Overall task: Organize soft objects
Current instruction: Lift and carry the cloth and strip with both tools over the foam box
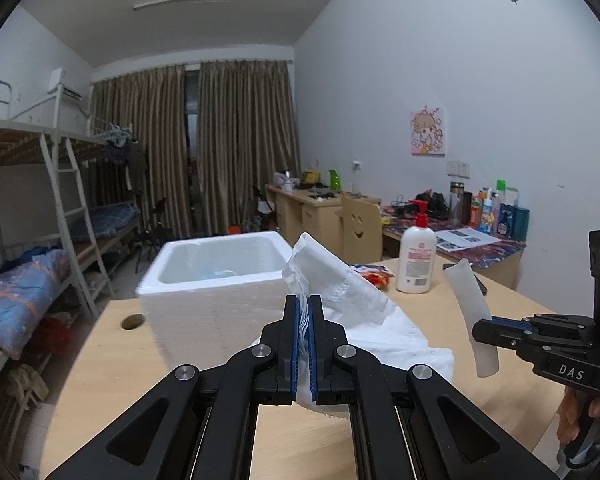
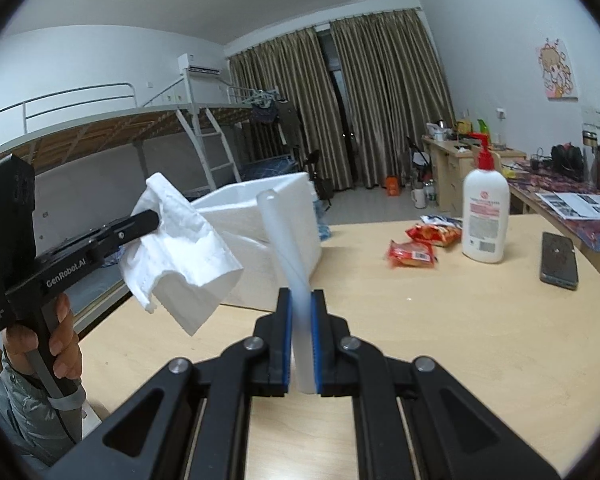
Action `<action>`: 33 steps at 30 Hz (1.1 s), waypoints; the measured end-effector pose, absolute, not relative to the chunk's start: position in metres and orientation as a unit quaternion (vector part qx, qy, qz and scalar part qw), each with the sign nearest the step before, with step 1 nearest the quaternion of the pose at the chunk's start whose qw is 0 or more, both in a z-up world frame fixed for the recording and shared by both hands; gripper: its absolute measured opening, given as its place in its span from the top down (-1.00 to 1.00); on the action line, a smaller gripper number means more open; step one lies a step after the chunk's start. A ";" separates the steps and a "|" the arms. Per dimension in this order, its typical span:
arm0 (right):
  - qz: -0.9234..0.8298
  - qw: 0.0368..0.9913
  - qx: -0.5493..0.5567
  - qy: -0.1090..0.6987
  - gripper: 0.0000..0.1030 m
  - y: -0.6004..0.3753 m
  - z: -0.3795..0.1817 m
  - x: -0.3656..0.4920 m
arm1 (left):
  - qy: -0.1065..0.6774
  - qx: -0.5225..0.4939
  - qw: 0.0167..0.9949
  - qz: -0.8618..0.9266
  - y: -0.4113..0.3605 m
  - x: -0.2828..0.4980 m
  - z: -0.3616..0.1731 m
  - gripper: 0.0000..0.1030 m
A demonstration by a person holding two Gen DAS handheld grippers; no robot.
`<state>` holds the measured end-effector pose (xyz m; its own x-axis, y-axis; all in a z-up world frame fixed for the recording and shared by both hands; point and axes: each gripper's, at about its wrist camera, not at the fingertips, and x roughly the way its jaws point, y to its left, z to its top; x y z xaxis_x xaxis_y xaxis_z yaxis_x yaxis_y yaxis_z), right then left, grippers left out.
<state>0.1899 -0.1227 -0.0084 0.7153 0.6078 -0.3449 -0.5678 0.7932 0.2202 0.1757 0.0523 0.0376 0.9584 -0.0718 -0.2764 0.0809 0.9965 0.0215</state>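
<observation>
White tissue (image 1: 352, 292), a crumpled, folded sheet of soft paper, is clamped between the blue pads of the left gripper (image 1: 304, 304), whose jaws are pressed together on it. Its long axis slants: one corner points up and away toward the foam box (image 1: 216, 280), while the rest drapes down to the right of the jaws above the wooden table (image 1: 100, 360). In the right wrist view the same tissue (image 2: 180, 256) hangs clear of the tabletop, just in front of the box's near left corner.

A second soft piece, a translucent white strip (image 2: 288, 256), is clamped in the right gripper (image 2: 302, 304), jaws closed on it. The strip stands nearly upright, long axis vertical, leaning slightly left at its top, which overlaps the box's front wall in the right wrist view. From the left wrist view it curves gently, held to the right of the box.

The open-topped foam box sits on the table; something pale blue lies inside, too unclear to identify. Right of the box are two red snack packets (image 2: 414, 254), then a white lotion bottle (image 2: 485, 216) with a red pump, upright. Farther right lies a dark phone (image 2: 559, 260), flat. A person's hand (image 2: 60, 340) grips the left gripper's handle.
</observation>
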 end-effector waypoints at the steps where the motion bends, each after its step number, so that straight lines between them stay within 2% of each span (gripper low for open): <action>1: 0.320 0.924 0.049 0.202 0.79 -0.120 -0.007 0.189 | 0.136 0.018 0.990 -0.033 0.055 0.171 0.039 0.93; 23: 0.380 0.910 0.016 0.168 0.79 -0.055 0.018 0.172 | 0.129 -0.007 0.991 0.034 0.099 0.124 0.047 0.93; 33: 0.393 0.905 0.008 0.160 0.79 -0.044 0.030 0.177 | 0.131 -0.004 0.990 0.047 0.105 0.127 0.053 0.93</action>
<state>0.1769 -0.0435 0.0299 0.6393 0.7148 -0.2835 -0.7095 0.6905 0.1411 0.1268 0.1055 0.0529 0.9614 0.0912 -0.2596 -0.0933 0.9956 0.0043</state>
